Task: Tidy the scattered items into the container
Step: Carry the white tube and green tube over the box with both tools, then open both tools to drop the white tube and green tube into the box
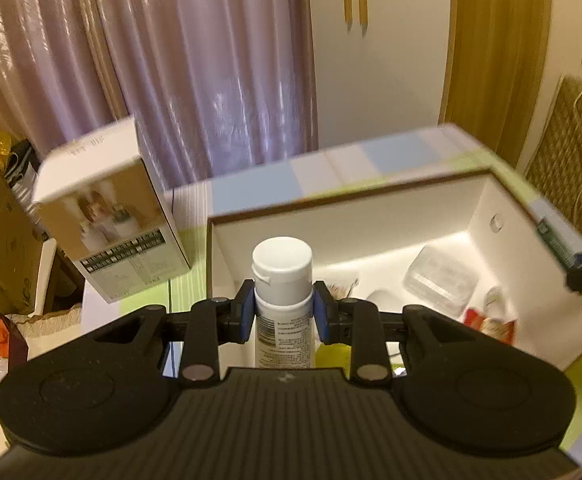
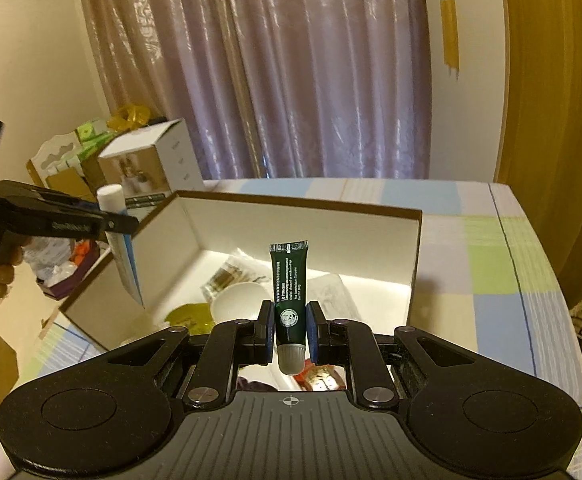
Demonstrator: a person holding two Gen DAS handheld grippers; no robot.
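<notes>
Over the checked tablecloth [image 2: 491,280], left tool [image 1: 284,316] pinches a white bottle [image 1: 283,292]; right tool [image 2: 289,330] pinches a green "Lip Protectant" tube [image 2: 289,284].

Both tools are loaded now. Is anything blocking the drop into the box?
Nothing visible. The box is open-topped. The left tool holds the white tube over its near-left corner; the right tool holds the green tube above the near edge.

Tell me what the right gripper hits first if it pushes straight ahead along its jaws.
Likely the white bowl and packets inside the box. The right gripper, shut on the green tube, points down into the open box; depth is unclear.
</notes>
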